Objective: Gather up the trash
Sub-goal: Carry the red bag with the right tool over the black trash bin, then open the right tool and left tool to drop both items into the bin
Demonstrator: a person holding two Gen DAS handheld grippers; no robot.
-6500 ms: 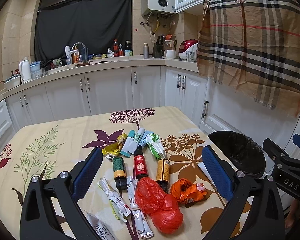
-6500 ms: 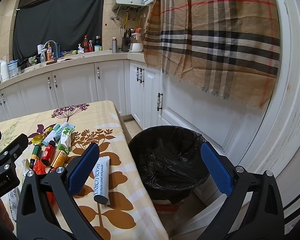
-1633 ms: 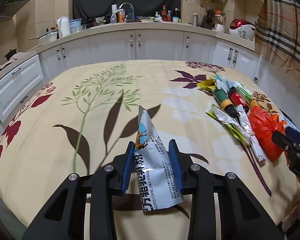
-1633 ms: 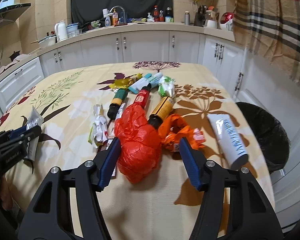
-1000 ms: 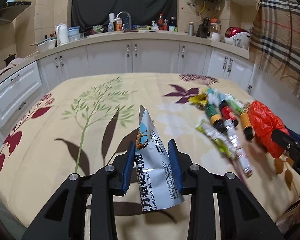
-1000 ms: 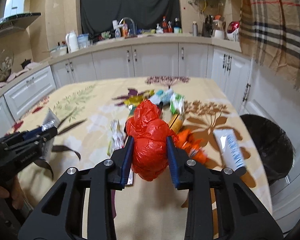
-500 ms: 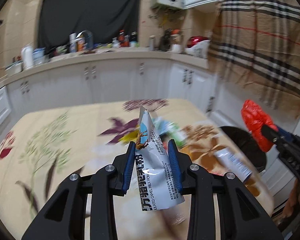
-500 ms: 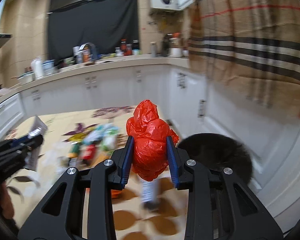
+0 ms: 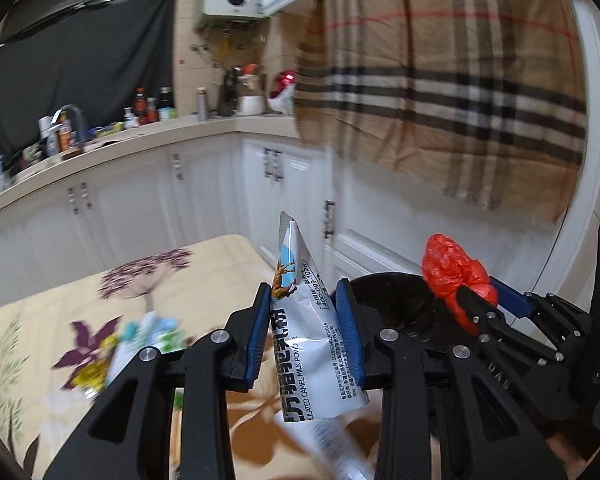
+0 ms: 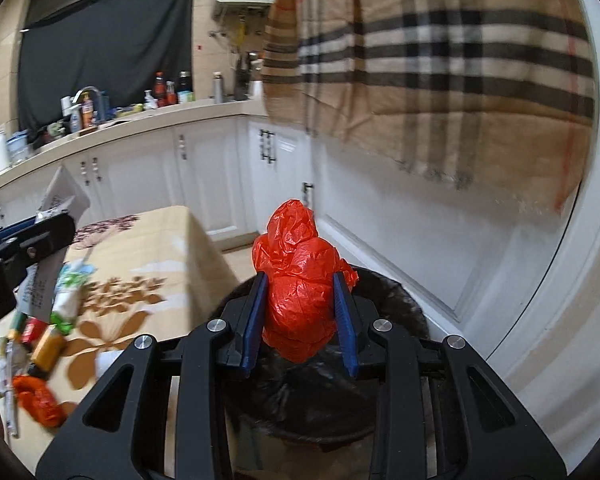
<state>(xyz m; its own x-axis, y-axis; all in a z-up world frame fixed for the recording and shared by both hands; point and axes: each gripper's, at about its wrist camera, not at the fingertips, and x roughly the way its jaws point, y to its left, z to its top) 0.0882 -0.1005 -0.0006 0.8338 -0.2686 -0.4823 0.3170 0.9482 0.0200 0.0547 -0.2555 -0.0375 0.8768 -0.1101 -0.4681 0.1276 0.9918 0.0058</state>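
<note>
Left hand-held gripper (image 9: pixel 303 334): clamped on milk powder sachet (image 9: pixel 312 344) | right hand-held gripper (image 10: pixel 300 316): clamped on red plastic bag (image 10: pixel 298 284)

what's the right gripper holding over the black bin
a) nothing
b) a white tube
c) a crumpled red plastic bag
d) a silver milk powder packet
c: the right gripper is shut on the crumpled red plastic bag, with the black bin just behind and below it; the milk powder packet is in the left gripper.
</note>
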